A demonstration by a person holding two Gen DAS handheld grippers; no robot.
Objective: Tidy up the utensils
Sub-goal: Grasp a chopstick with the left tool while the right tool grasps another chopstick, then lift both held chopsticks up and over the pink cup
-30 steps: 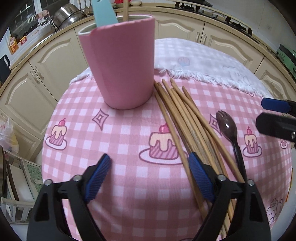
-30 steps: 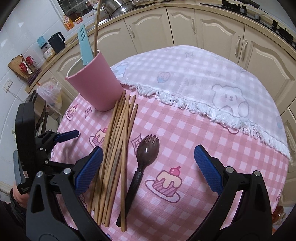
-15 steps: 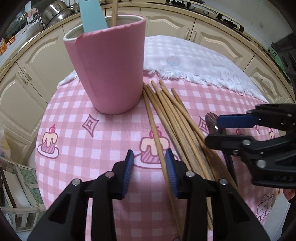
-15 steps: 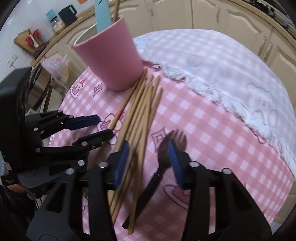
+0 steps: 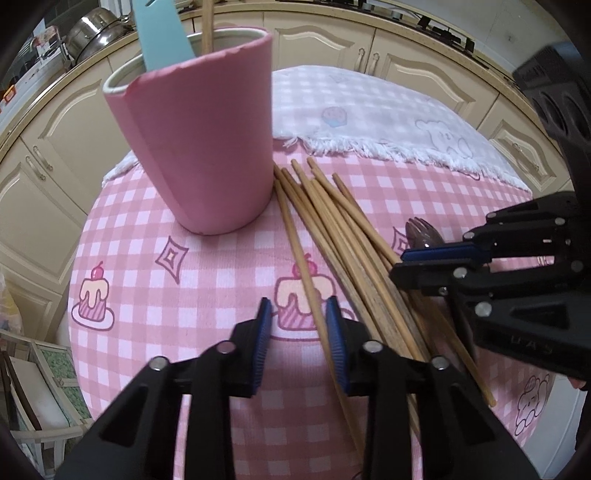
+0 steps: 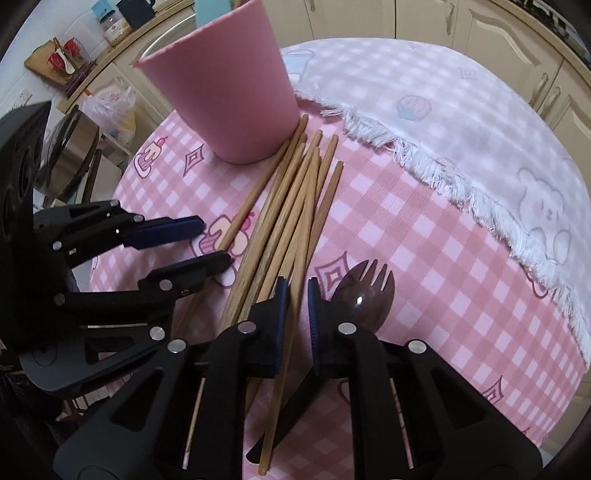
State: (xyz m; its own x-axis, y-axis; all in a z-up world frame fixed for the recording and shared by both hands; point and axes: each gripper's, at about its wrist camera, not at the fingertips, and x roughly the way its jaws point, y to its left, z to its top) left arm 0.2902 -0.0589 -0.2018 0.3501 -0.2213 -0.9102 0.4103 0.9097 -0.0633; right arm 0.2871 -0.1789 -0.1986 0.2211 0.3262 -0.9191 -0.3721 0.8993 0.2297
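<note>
A pink cup [image 5: 199, 140] stands on the pink checked cloth and holds a light blue spatula [image 5: 159, 33] and a wooden stick. A bundle of several wooden chopsticks [image 5: 332, 221] lies to its right, with a dark spork [image 6: 364, 291] beside it. My left gripper [image 5: 299, 321] is low over the cloth, its jaws narrowed around the leftmost chopstick [image 5: 303, 273] with a gap left. My right gripper [image 6: 295, 295] has its jaws nearly closed around a chopstick [image 6: 301, 258] of the bundle, next to the spork; it also shows in the left wrist view [image 5: 436, 260].
A white fringed cloth [image 6: 443, 110] covers the far half of the round table. Cream kitchen cabinets [image 5: 369, 48] curve behind it. A plastic bag [image 6: 110, 107] and clutter stand on the floor to the left. The table edge falls off close behind both grippers.
Both grippers have come down onto the chopstick bundle and narrowed their jaws from wide open. The right gripper has closed furthest, around one chopstick.
</note>
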